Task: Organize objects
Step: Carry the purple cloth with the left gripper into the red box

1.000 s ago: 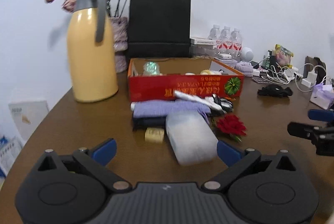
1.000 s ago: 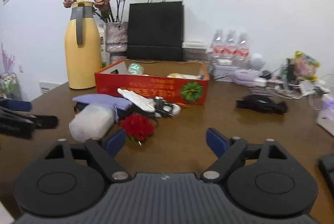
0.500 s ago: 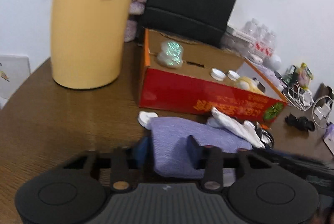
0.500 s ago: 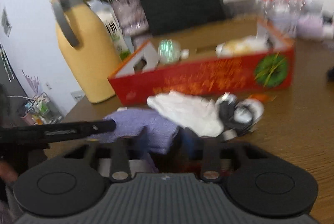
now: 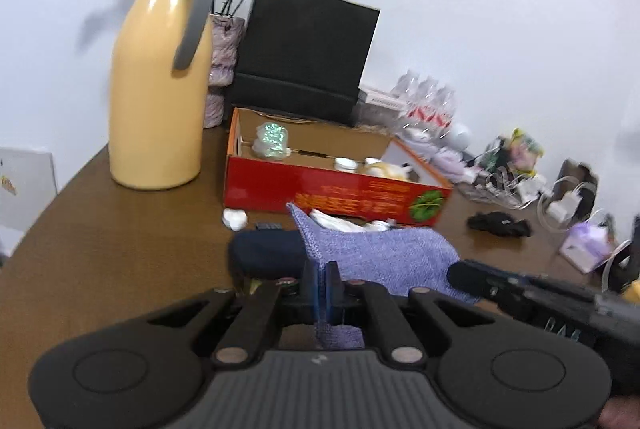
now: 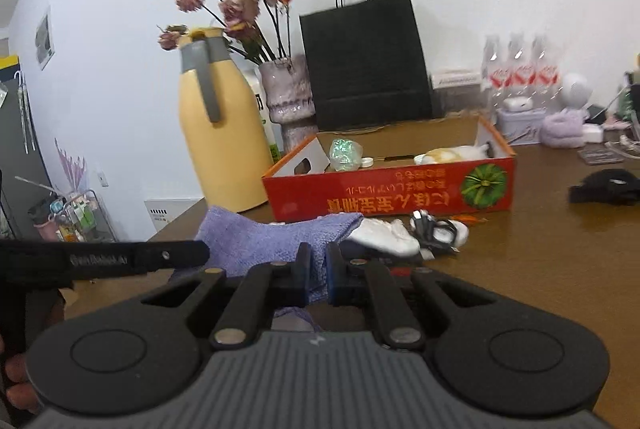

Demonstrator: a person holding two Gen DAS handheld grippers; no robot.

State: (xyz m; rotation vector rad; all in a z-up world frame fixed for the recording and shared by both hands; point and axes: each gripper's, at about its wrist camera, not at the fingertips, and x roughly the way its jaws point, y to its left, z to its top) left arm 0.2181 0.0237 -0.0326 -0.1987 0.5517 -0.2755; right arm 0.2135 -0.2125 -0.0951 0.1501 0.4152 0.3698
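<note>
A purple knitted cloth is held between both grippers, lifted above the brown table. My left gripper is shut on its left edge. My right gripper is shut on its other edge, and the cloth stretches toward the left gripper's finger. The right gripper's finger shows in the left wrist view at the cloth's right end. A dark roll lies under the cloth. An open red cardboard box stands behind, also in the right wrist view, with small items inside.
A yellow thermos stands left of the box, a flower vase and black paper bag behind. A white glove and black clip lie before the box. Water bottles, cables, and a black strap lie right.
Both grippers went from open and apart to shut on the purple cloth, and they have raised it off the dark roll and pulled it taut between them.
</note>
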